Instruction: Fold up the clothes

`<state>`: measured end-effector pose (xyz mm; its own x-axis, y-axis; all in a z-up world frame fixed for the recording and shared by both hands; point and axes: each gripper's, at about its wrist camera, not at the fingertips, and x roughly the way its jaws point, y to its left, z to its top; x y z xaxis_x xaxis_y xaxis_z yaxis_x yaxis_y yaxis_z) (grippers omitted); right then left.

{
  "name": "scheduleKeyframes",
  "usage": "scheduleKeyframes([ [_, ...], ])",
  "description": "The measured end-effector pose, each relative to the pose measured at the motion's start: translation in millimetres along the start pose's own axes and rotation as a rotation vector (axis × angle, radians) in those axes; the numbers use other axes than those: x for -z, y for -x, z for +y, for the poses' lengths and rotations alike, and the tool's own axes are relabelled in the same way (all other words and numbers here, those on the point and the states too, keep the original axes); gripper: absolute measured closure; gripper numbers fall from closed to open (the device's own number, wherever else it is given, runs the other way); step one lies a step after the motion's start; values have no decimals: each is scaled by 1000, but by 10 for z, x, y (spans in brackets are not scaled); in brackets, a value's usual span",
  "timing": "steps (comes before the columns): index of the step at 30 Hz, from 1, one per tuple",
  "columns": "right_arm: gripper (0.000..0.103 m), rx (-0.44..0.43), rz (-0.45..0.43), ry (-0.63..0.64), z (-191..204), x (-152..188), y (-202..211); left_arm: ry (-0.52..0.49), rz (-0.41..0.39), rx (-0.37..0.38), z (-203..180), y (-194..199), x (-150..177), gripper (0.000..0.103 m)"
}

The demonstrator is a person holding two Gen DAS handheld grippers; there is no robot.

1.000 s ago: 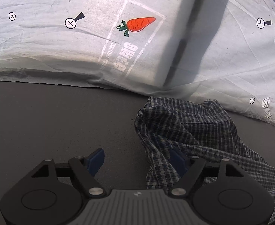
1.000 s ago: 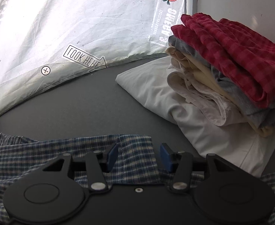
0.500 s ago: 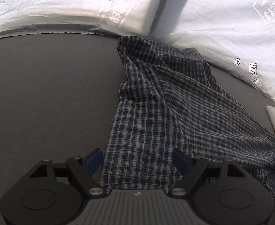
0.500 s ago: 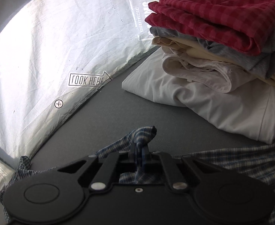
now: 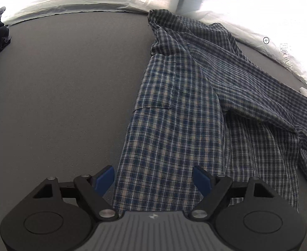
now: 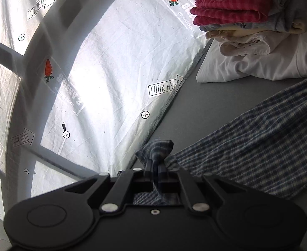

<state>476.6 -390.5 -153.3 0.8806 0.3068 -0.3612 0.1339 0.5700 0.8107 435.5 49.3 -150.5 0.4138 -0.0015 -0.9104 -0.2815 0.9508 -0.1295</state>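
- Our right gripper is pinched tight on an edge of the blue-and-white checked cotton shirt; our left gripper gapes wide, empty, straddling its near hem.
- The shirt lies rumpled on the grey tabletop, beside the stack of folded clothes; we should clamp that hem, then draw it taut.

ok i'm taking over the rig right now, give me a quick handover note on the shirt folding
Right tool: shut on a corner of the blue checked shirt, pinched and lifted off the grey table.
Left tool: open, hovering over the shirt's near edge, gripping nothing.
Shirt: spread loosely and rumpled across the table, not folded.
Done: a stack of folded clothes, red checked one on top, sits at the table's far end.
Left: grasp the shirt with the left tool, flatten it, fold it, probably add it to the stack.
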Motion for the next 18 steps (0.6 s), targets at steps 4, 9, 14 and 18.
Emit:
scheduleKeyframes([
  [4, 99, -61, 63, 93, 270, 225, 157, -40, 28, -2, 8, 142, 267, 21],
  [9, 99, -107, 154, 189, 532, 542, 252, -79, 37, 2, 26, 319, 563, 21],
  [14, 99, -145, 243, 210, 651, 904, 350, -137, 44, -6, 25, 435, 851, 21],
  [18, 99, -168, 300, 220, 724, 1163, 443, -155, 44, -3, 66, 528, 1020, 21],
])
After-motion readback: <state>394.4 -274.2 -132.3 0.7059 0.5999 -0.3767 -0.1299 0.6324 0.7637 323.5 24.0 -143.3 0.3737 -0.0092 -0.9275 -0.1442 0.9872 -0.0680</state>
